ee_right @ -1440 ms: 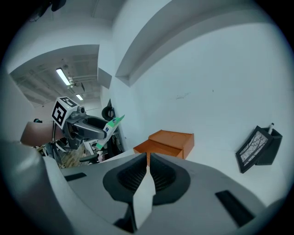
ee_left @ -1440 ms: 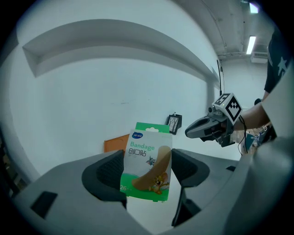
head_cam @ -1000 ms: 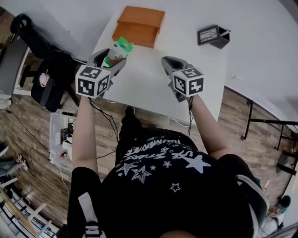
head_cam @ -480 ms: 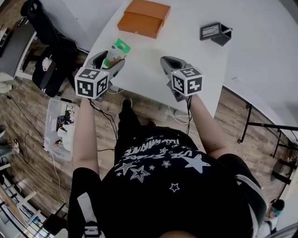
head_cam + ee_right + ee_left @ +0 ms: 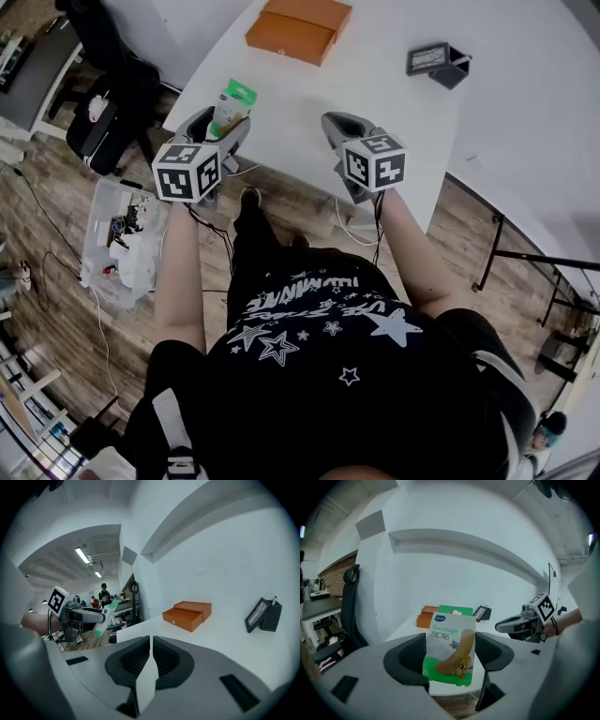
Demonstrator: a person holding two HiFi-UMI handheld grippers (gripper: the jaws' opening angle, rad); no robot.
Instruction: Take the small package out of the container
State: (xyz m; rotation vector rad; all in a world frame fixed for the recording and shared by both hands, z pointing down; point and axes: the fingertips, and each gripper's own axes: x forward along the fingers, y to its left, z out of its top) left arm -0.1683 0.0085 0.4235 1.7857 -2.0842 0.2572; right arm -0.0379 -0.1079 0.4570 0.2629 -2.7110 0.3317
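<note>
Small package (image 5: pixel 232 103): a flat green-and-white bandage pack, off the desk (image 5: pixel 384 98), upright between the fingers (image 5: pixel 408 657) of the left gripper (image 5: pixel 225 122), in the upper left of the head view.
Container: the orange container (image 5: pixel 300 23) sits at the top centre of the head view, well apart from the package, so the package is already out of it.
Left gripper: closed on the small package, with a pad against each side edge of its lower half; the hanging tab and the printed top stand free above the fingers.
Right gripper (image 5: pixel 339 122): fingers (image 5: pixel 132 660) pressed together with nothing between them, held over the near part of the desk, just right of centre.
Handling, as a guess: very light, thin card or film, likely to bow or buckle if squeezed hard across its width; the glossy face may be slippery.
Where to hold: the present hold low on the side edges looks secure enough; a pinch across the flat faces would probably bend it less.
Other things: a black holder (image 5: pixel 439 64) stands at the upper right of the desk, clear of both grippers.
</note>
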